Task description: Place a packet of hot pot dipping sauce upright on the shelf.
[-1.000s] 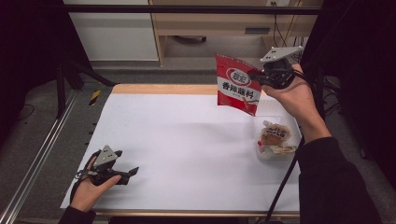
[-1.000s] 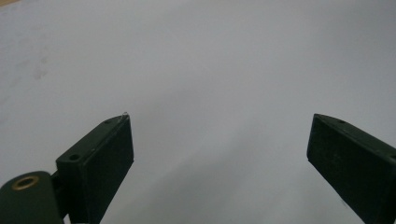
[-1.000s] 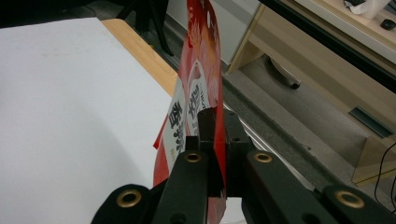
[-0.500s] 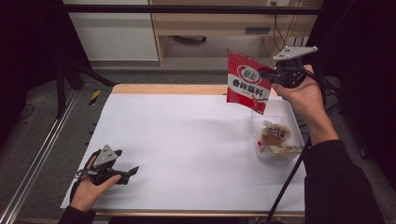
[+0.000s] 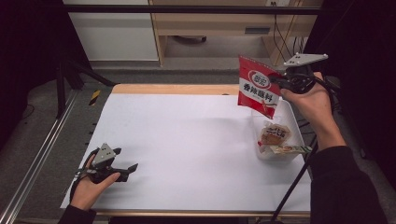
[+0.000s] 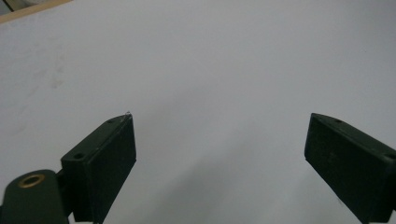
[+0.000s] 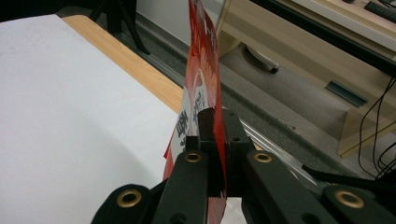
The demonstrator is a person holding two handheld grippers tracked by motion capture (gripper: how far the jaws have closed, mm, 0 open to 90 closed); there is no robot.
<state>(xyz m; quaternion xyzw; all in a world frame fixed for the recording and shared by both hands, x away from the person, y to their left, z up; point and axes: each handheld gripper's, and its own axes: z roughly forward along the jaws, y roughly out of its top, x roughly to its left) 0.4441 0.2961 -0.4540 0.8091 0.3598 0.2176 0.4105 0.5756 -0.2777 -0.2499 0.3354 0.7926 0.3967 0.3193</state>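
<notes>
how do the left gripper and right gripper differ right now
The left gripper is open with nothing between its jaws; the right gripper is shut on the red packet. The left gripper rests low at the table's near edge; the right gripper is raised over the clear tray. Both are hand-held.

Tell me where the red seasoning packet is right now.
In the high view the red seasoning packet hangs clamped in the right gripper, at the table's far right above the clear tray of snack packs.
</notes>
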